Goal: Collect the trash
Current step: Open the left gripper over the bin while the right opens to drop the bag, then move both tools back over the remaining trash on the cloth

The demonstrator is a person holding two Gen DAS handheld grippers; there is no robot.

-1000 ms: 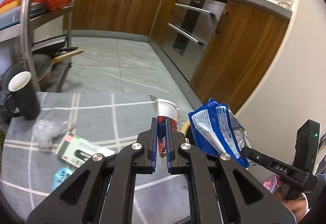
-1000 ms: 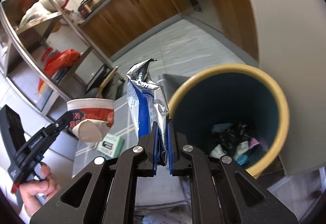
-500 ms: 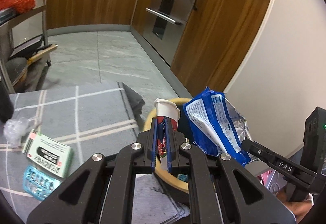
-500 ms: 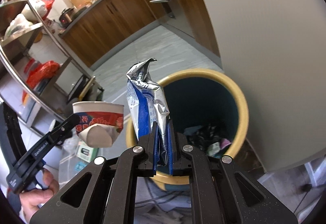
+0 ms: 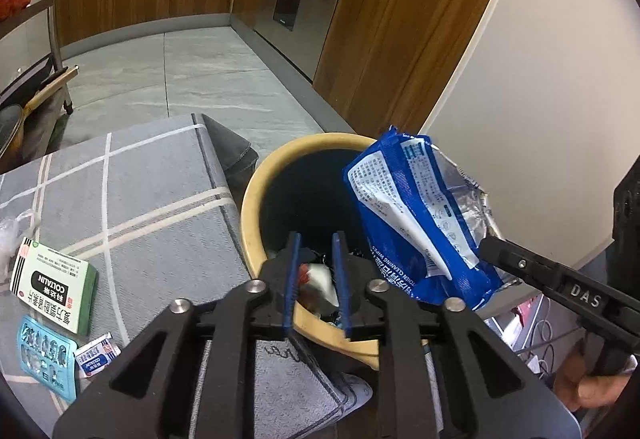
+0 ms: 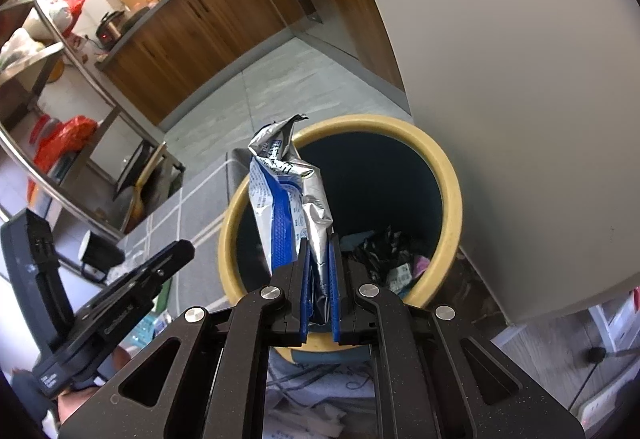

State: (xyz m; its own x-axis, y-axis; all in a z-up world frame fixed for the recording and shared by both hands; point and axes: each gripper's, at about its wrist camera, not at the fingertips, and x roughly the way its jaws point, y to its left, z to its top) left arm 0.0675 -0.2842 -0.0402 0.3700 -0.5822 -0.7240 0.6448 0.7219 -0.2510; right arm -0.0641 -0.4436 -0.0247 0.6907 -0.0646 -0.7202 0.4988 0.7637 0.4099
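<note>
Blue foil crinkles between my right tongs [image 6: 320, 279]: they are clamped on the lower end of the wipes packet [image 6: 290, 199], which stands up over the near-left rim of the trash bin [image 6: 450, 199]. From my left camera the same packet [image 5: 412, 215] hangs across the bin's right side, hiding part of the yellow rim. My left tongs [image 5: 316, 279] are parted to a narrow gap with nothing between them, poised over the bin's [image 5: 250, 207] near rim. Down through that gap I see the paper cup [image 5: 318, 279] lying among the rubbish at the bottom, its red-and-white print partly hidden by my fingers. The bin stands on the floor just off the far right corner of the worktop [image 5: 152, 199], whose grey checked cloth droops over that corner beside the rim. Along the worktop's left edge lie a green-and-white medicine box [image 5: 52, 285], a teal blister pack [image 5: 46, 363], a small blue-and-white sachet [image 5: 96, 353] just beside it, and some clear crumpled plastic [image 5: 14, 235] farther back. A black mug [image 6: 96, 251] sits near the far left corner, behind my left tongs [image 6: 176, 251]. White wall stands close behind the bin.
</note>
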